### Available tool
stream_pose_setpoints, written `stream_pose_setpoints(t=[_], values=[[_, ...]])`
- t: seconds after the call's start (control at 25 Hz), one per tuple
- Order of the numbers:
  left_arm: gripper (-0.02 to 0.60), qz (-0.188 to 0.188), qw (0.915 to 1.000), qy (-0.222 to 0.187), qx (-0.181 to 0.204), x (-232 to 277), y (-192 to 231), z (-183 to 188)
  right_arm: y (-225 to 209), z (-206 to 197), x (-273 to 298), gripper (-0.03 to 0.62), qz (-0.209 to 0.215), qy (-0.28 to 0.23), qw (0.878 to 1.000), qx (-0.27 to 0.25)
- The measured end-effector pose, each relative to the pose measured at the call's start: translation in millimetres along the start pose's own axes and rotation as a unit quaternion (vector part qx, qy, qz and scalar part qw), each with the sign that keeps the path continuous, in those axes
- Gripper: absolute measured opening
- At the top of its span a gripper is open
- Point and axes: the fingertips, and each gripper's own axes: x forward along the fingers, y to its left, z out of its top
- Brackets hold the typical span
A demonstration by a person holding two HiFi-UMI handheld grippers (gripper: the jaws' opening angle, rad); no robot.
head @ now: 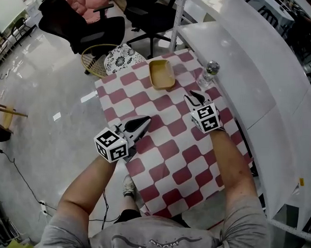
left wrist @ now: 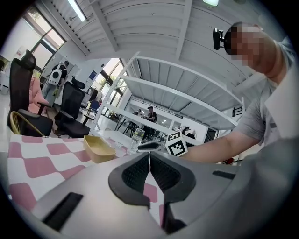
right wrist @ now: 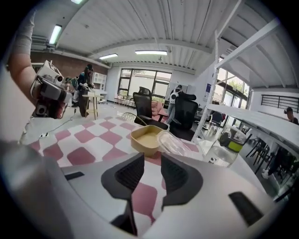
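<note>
A table with a pink-and-white checked cloth (head: 167, 147) holds a tan rectangular container (head: 162, 74) at its far edge, empty as far as I can see. A clear plastic lid (right wrist: 175, 144) lies against the container (right wrist: 146, 140) on its right. A clear water bottle (head: 209, 73) with a green band stands further right. My left gripper (head: 145, 119) hovers over the cloth's left side, its jaws shut on nothing (left wrist: 149, 154). My right gripper (head: 197, 95) points at the container and bottle, its jaws a little apart and empty (right wrist: 152, 156).
A white curved counter (head: 249, 63) runs along the table's right side. Black office chairs (head: 82, 27), a wicker basket (head: 94, 60) and a patterned cushion (head: 122, 58) stand beyond the table's far left corner. The grey floor (head: 44, 102) is on the left.
</note>
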Motion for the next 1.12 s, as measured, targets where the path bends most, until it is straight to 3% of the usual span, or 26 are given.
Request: stream_pose_setpoints(t=[0.16,0.48,1.12], values=[[0.021,-0.008,0.9999,0.004,0.006,19,13,-4,-15,-4,28,0.119,-0.013,0.019,0.999,-0.036],[0.021,-0.027,0.9996,0.002,-0.009,43,22,-15,-24,-4,74,0.141,-0.022,0.045,0.985,-0.164],[0.021,-0.032,0.9988,-0.004,-0.037,43,33,-30,-32,-8,118,0.175,-0.028,0.071,0.974,-0.215]])
